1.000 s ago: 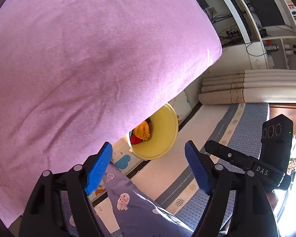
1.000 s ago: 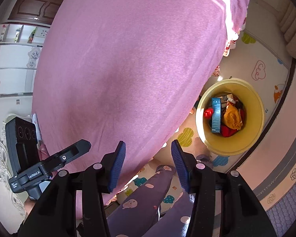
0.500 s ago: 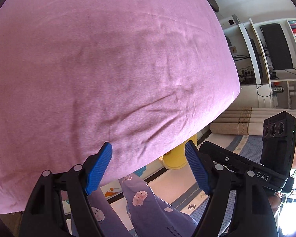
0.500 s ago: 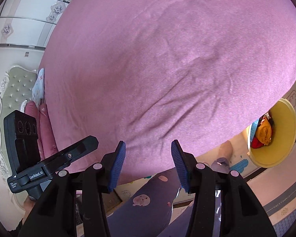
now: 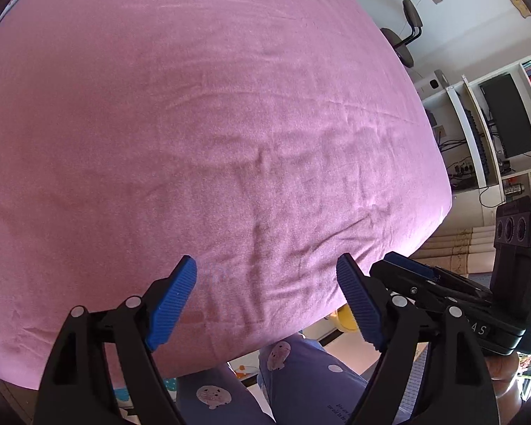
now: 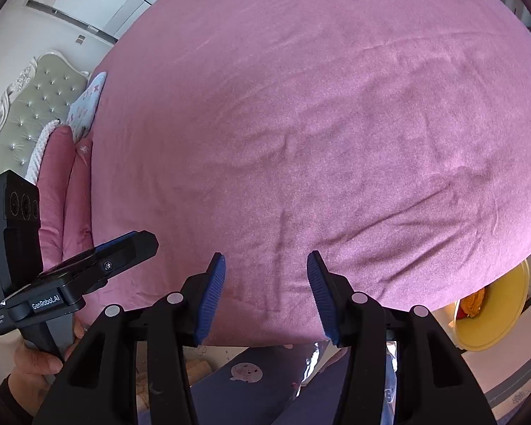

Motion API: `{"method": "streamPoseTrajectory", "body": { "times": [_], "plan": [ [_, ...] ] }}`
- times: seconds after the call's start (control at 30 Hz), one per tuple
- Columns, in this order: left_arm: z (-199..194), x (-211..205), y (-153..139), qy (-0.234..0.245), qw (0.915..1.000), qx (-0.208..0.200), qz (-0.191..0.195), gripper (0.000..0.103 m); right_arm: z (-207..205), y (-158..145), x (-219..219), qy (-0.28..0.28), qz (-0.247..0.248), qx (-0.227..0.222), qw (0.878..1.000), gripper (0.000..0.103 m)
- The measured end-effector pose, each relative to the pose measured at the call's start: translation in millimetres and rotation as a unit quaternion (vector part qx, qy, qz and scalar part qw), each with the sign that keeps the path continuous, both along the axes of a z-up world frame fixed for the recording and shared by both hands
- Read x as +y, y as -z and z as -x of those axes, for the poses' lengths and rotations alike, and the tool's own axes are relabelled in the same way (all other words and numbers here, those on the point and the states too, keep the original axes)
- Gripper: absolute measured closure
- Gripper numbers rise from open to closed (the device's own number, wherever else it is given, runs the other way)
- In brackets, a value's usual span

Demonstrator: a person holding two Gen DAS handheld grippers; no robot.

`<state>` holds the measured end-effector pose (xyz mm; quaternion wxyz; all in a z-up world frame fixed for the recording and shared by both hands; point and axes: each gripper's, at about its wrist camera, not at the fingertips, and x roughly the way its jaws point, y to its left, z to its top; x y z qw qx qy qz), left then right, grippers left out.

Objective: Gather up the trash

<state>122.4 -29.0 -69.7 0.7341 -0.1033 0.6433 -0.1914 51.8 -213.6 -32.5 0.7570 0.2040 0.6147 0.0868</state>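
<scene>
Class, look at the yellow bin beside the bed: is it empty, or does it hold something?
Not empty. In the right wrist view the yellow bin shows orange and red items inside; how full cannot be told.

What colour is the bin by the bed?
Yellow. The bin shows best in the right wrist view, at the lower right.

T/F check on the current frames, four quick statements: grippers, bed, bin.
1. Both grippers hold nothing. True: left gripper and right gripper are open, with empty gaps.
2. The pink bed sheet has trash lying on it. False: only wrinkled fabric shows.
3. The yellow bin is empty. False: orange and red items show inside.
4. The bin sits on the floor beside the bed. True.
</scene>
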Motion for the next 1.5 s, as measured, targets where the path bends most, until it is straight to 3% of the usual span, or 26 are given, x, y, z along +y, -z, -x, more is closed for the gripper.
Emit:
{"method": "streamPoseTrajectory", "body": {
  "times": [0.23,0.43,0.7,1.07,1.5],
  "plan": [
    [12.6,11.4,-37.2,-0.048,0.9954,-0.062,-0.056,0.013,-8.1,-52.4,7.8,-0.049,0.067,-0.062,0.995,0.048],
    [27.7,15.8,-74.1,-0.102,0.9890,-0.086,-0.064,0.008,-14.1,-84.8,-0.5,-0.076,0.094,-0.102,0.987,0.038],
    [42.1,8.1,-120.2,-0.133,0.9787,-0.135,-0.079,0.006,-20.1,-123.3,-5.2,-0.103,0.117,-0.169,0.973,0.021],
    [43.9,3.7,-137.6,-0.180,0.9676,-0.136,-0.114,0.004,-27.8,-125.3,-10.6,-0.125,0.110,-0.178,0.970,0.018],
    [36.7,-11.9,-150.5,-0.174,0.9620,-0.166,-0.130,0.004,-29.8,-124.4,-11.6,-0.137,0.112,-0.180,0.968,0.018]
  ]
}}
